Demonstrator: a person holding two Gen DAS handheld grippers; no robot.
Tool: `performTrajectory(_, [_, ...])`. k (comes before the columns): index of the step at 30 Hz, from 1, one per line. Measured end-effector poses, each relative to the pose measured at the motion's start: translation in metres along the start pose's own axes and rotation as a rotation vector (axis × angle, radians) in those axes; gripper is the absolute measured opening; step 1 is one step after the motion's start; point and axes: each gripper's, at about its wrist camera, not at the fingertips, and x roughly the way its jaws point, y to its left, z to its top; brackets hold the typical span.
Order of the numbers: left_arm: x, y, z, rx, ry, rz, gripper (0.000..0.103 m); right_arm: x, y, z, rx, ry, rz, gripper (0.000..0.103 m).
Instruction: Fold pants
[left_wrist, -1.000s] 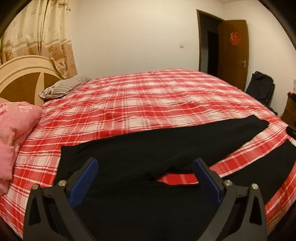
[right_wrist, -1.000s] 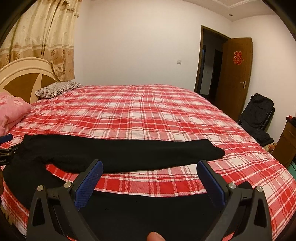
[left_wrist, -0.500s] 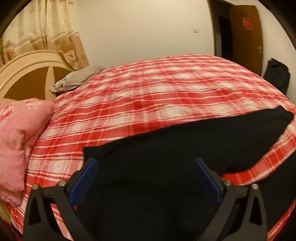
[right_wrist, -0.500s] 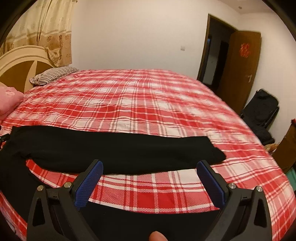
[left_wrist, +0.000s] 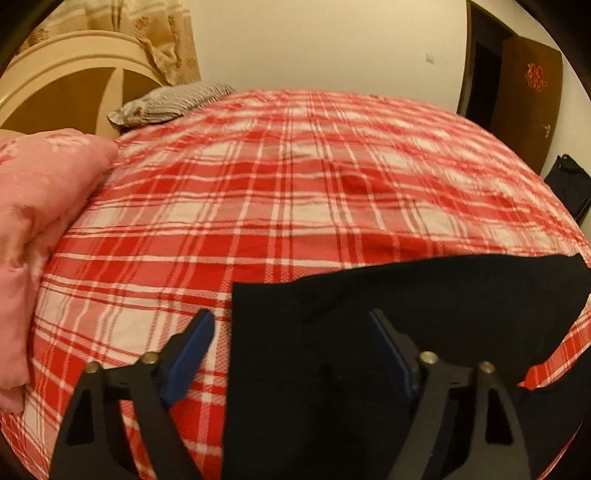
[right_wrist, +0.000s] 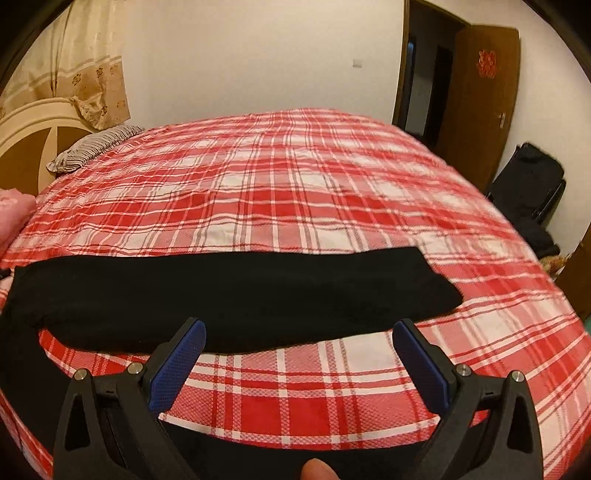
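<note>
Black pants (left_wrist: 369, 325) lie spread on a red plaid bed (left_wrist: 295, 177). In the left wrist view the waist end fills the lower right, its left edge running between my fingers. My left gripper (left_wrist: 291, 332) is open over that edge, empty. In the right wrist view the far leg (right_wrist: 221, 295) lies straight across the bed, and the near leg (right_wrist: 258, 450) shows dark along the bottom. My right gripper (right_wrist: 299, 339) is open and empty, above the plaid strip between the legs.
A pink quilt (left_wrist: 33, 221) sits at the left by the headboard (left_wrist: 66, 74), with a striped pillow (left_wrist: 170, 99) behind. A wooden door (right_wrist: 476, 110) and a black bag (right_wrist: 532, 192) stand to the right.
Both grippers moved forward and lower toward the bed. The left one swung left, so the pants' waist edge now lies between its fingers. Both stayed open.
</note>
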Motion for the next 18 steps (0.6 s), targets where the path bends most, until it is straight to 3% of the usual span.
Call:
performTrajectory(3, [0.018, 0.006, 0.007, -0.015, 0.032, -0.029, 0.064, 0.007, -0.007, 0.004, 0.024, 0.012, -0.004, 0.102])
performTrajectory(6, [0.036, 0.017, 0.011, -0.053, 0.063, -0.055, 0.057, 0.010, -0.015, 0.008, 0.019, 0.008, -0.024, 0.102])
performTrajectory(11, [0.050, 0.022, 0.008, -0.047, 0.083, -0.065, 0.055, 0.017, -0.038, 0.017, 0.044, 0.016, -0.047, 0.102])
performTrajectory(18, [0.048, 0.029, 0.012, -0.032, 0.092, -0.015, 0.057, 0.035, -0.078, 0.021, 0.123, 0.043, -0.097, 0.102])
